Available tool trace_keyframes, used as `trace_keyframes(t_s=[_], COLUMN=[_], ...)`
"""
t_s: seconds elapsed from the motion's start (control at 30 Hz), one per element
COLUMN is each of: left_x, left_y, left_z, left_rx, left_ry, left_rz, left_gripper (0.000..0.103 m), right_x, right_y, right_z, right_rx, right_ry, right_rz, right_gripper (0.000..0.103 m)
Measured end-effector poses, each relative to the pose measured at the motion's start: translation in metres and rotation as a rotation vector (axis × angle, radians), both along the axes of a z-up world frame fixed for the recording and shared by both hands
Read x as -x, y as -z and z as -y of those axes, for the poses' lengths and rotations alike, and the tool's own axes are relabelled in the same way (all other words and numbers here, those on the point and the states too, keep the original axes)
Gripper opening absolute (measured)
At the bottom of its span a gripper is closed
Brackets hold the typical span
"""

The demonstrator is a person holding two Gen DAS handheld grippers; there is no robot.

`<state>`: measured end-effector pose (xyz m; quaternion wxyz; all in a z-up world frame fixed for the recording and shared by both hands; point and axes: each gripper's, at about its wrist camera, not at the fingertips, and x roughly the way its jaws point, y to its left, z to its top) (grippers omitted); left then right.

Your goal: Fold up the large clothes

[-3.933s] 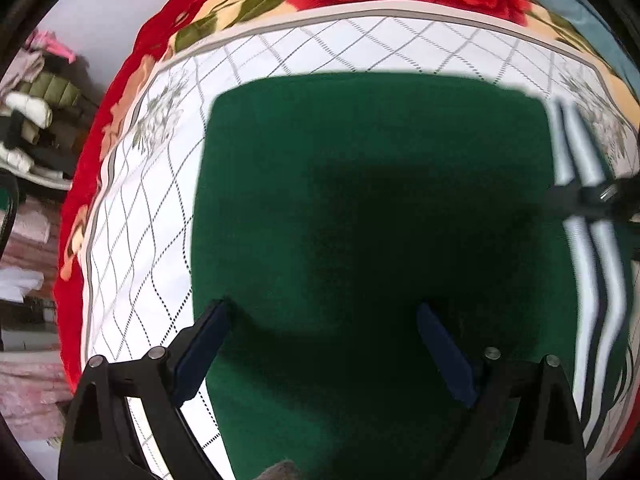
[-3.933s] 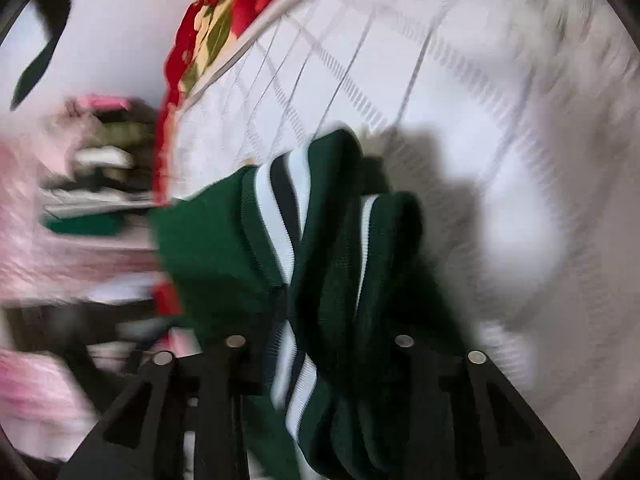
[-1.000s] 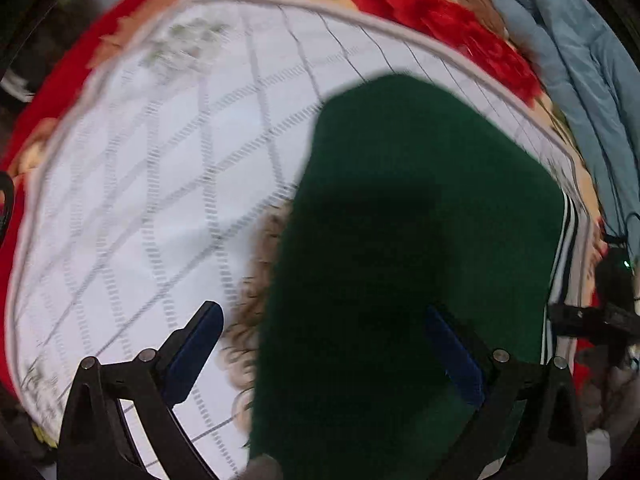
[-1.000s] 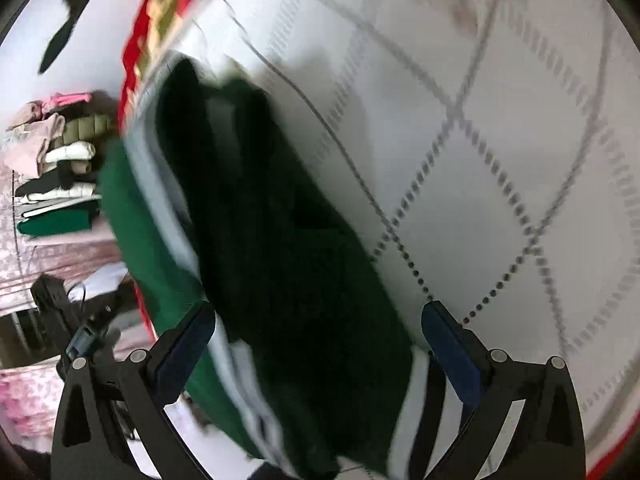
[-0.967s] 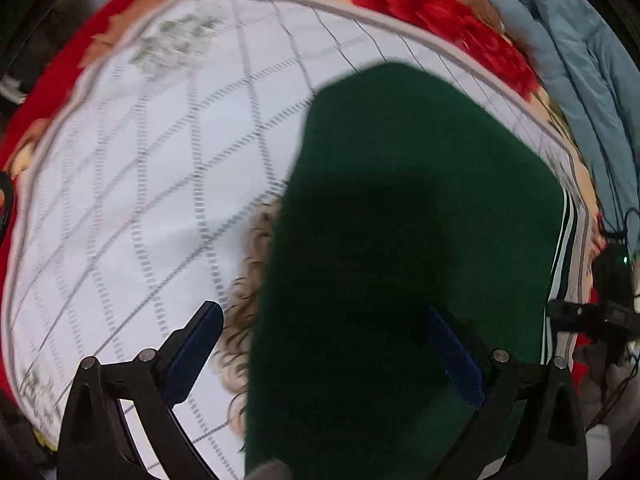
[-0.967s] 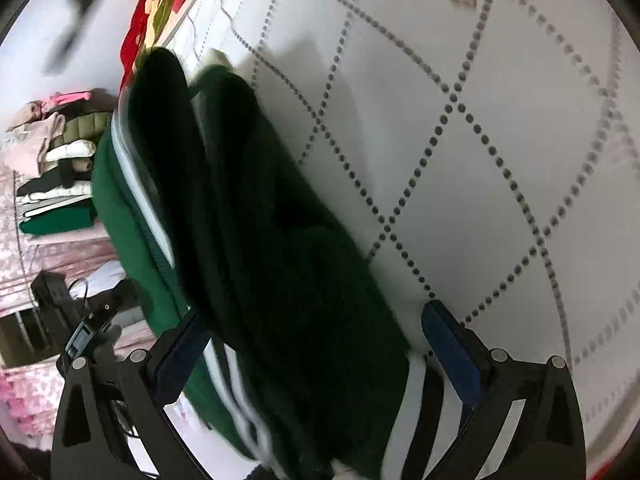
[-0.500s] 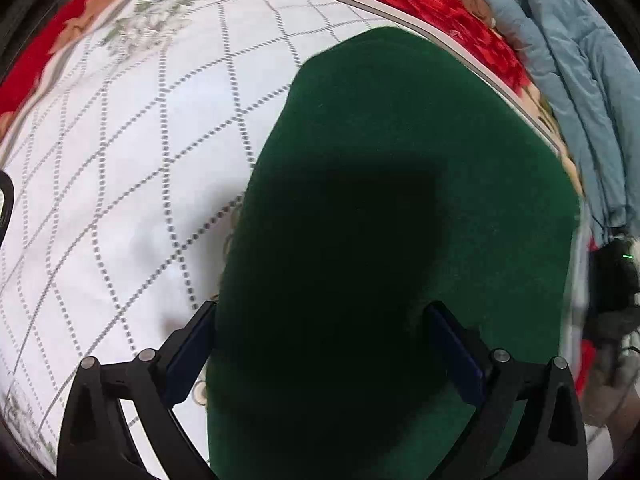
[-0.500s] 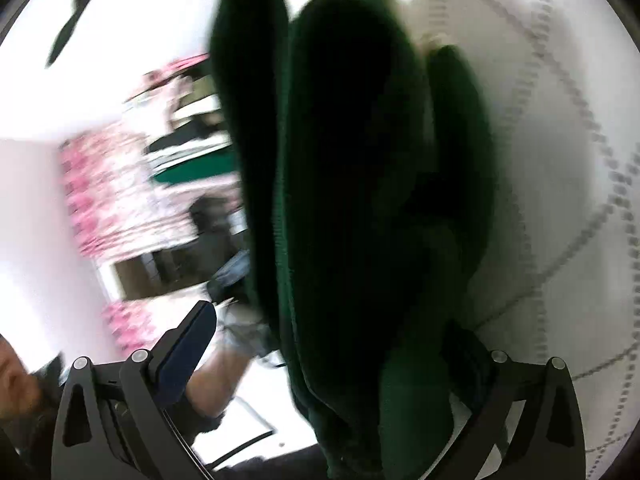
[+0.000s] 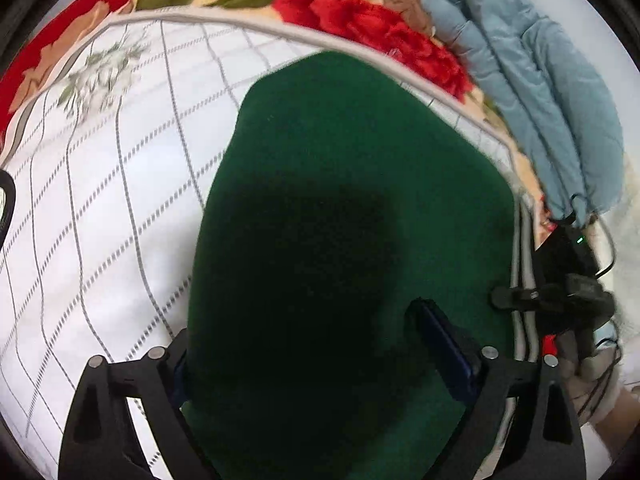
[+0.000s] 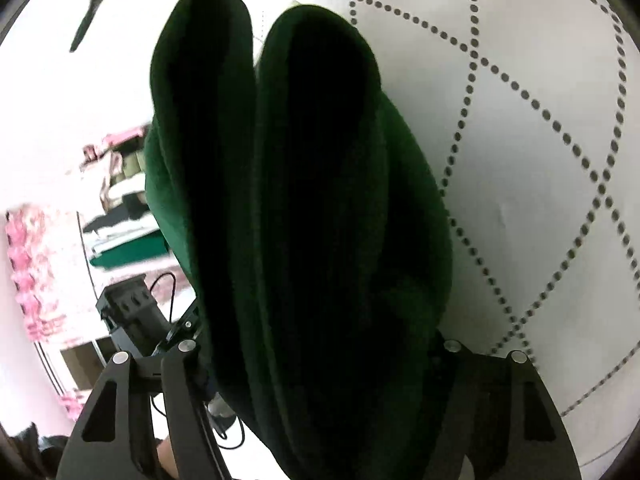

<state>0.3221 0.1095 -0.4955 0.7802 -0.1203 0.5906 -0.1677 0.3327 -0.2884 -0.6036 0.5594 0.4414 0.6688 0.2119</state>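
A dark green garment [image 9: 340, 200], folded into a thick flat stack with white-striped trim at its right edge, lies on the white quilted bed cover [image 9: 100, 200]. My left gripper [image 9: 316, 344] straddles its near end; the fingers stand wide, with the cloth between them. In the right wrist view the folded green layers [image 10: 304, 184] bulge between my right gripper's [image 10: 316, 356] fingers, which press on the stack from both sides. The right gripper also shows in the left wrist view [image 9: 560, 300] at the garment's striped edge.
A red floral blanket [image 9: 360, 16] borders the white cover at the far side. A light blue padded jacket [image 9: 532, 80] lies at the far right. Shelves with stacked clothes [image 10: 120, 208] stand beyond the bed's left side.
My right gripper has closed in on the folded stack's edge and turned, so the green layers now fill its view. My left gripper has slid forward over the garment's near end.
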Motion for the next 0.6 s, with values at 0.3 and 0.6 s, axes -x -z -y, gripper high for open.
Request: trace_keyframes(t_s=[0.3, 0.6], left_x=[-0.040, -0.135], left_y=[-0.039, -0.078], left_z=[-0.003, -0.012], left_rx=[0.041, 0.049], left_ry=[0.064, 0.006], left_rz=[0.064, 0.109], left_gripper=[0.093, 0.093], right_x=[-0.005, -0.120], right_y=[-0.038, -0.087], right_z=[-0.012, -0.022], right_rx=[-0.011, 0.005], right_ry=[0.139, 0.104], right_rz=[0.036, 0.092], right_gripper=[0.065, 0.065])
